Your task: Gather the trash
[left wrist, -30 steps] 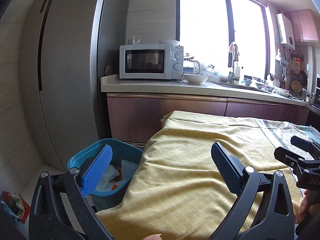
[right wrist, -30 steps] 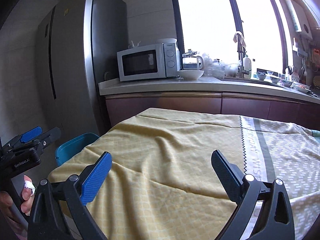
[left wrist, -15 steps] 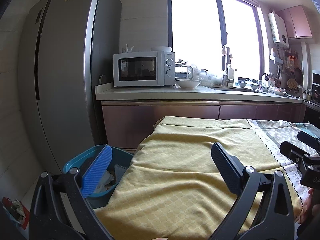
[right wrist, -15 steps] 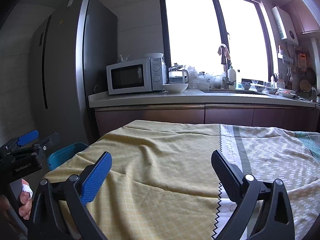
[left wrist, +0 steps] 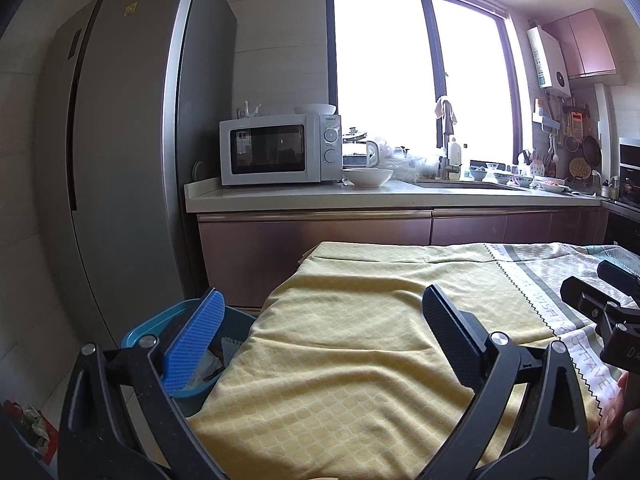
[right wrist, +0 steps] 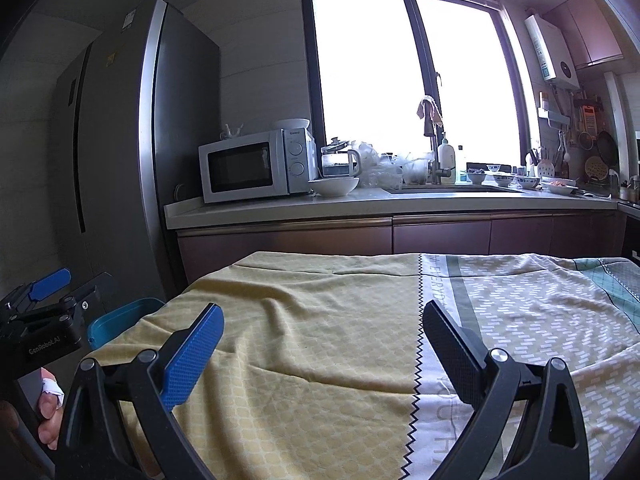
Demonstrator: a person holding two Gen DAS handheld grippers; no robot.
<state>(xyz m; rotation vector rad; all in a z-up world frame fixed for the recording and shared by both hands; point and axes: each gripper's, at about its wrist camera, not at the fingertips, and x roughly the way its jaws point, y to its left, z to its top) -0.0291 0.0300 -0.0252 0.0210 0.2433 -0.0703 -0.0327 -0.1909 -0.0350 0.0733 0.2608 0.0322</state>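
A blue trash bin [left wrist: 144,330] stands on the floor at the table's left end, with crumpled paper trash [left wrist: 206,368] inside; its rim also shows in the right wrist view [right wrist: 120,316]. My left gripper [left wrist: 320,332] is open and empty, held above the table's near left part beside the bin. My right gripper [right wrist: 320,344] is open and empty above the middle of the yellow tablecloth [right wrist: 320,304]. Each gripper shows at the edge of the other's view. No loose trash shows on the cloth.
A tall grey fridge [left wrist: 120,160] stands at the left. A counter [left wrist: 360,196] runs behind the table with a microwave [left wrist: 280,150], a bowl [left wrist: 368,177] and a sink. A red bag [left wrist: 28,424] lies on the floor at the lower left.
Both grippers have drawn back and tilted up, so the table and bin sit lower and farther in the views. Both stayed open and empty.
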